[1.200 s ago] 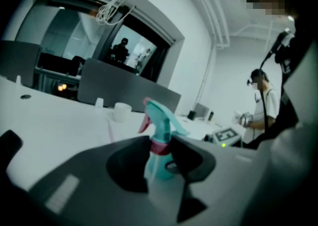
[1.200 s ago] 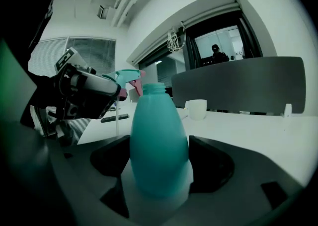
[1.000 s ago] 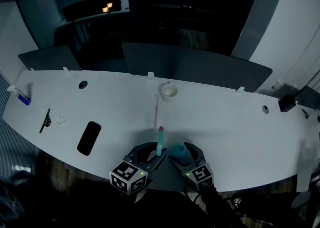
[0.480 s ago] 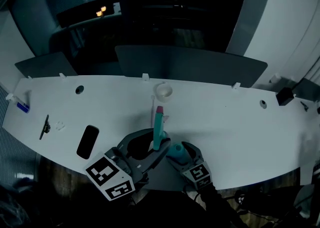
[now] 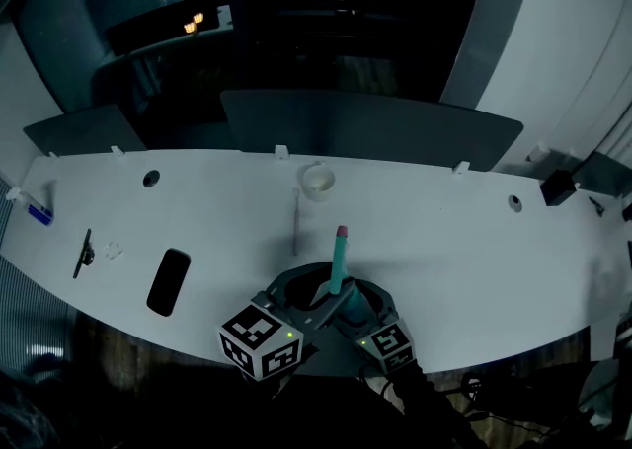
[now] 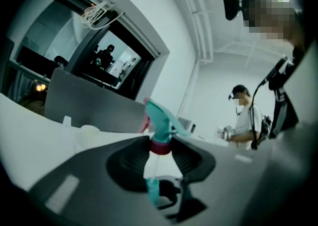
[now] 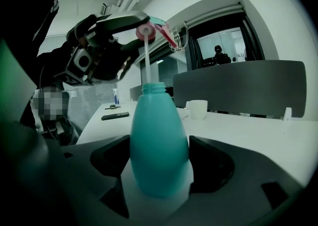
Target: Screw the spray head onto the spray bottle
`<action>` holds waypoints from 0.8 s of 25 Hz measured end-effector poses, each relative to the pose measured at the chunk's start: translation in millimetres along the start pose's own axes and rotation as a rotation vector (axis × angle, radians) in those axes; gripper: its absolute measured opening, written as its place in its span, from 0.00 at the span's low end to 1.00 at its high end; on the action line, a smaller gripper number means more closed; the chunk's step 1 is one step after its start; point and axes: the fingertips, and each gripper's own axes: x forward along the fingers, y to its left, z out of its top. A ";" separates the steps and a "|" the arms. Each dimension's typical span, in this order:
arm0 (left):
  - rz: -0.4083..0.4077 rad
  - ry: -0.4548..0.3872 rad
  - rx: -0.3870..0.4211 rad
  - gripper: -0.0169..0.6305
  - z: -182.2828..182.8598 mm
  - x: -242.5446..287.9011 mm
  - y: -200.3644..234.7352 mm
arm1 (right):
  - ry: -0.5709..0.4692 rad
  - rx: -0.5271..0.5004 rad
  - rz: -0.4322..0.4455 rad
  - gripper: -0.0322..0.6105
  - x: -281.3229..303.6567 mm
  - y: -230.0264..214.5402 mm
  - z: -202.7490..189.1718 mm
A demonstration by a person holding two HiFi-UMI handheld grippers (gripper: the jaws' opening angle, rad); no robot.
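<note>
Spray head (image 5: 338,261) higher, over bottle (image 7: 158,140)

**Left gripper** (image 5: 318,297): lower centre of the head view. Dark grey moulded plastic, with two curved jaws hollowed on their inner faces. The left gripper view shows a pale rectangular patch on each jaw body.

**Left marker cube** (image 5: 262,340): white faces, black square patterns, small green light.

**Right gripper** (image 5: 357,311): same dark grey build.

**Right marker cube** (image 5: 386,343): black-and-white, green light.

**Sleeve** (image 5: 427,410): dark, lower centre-right.
</note>
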 end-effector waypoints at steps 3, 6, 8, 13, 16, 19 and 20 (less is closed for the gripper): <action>0.041 0.071 0.095 0.24 -30.8 15.8 1.9 | -0.001 0.003 -0.001 0.63 -0.3 -0.2 -1.1; 0.074 0.128 0.170 0.24 -58.6 25.9 3.8 | -0.007 0.001 -0.002 0.63 -0.3 -0.7 -2.2; 0.076 0.140 0.159 0.24 -71.3 28.6 5.2 | -0.010 0.000 -0.001 0.63 -0.2 -0.1 -0.3; 0.083 0.145 0.148 0.24 -84.8 29.8 8.9 | -0.013 0.000 -0.001 0.63 -0.4 -0.4 -0.3; 0.075 0.143 0.157 0.24 -84.6 30.2 8.1 | -0.012 0.001 -0.001 0.63 -0.9 -0.2 -0.2; 0.069 0.141 0.183 0.24 -85.1 30.9 6.1 | -0.014 0.003 -0.001 0.63 -1.4 -1.0 -0.4; 0.067 0.138 0.194 0.24 -85.5 31.0 5.9 | -0.015 0.003 -0.001 0.63 -1.5 -1.2 -0.5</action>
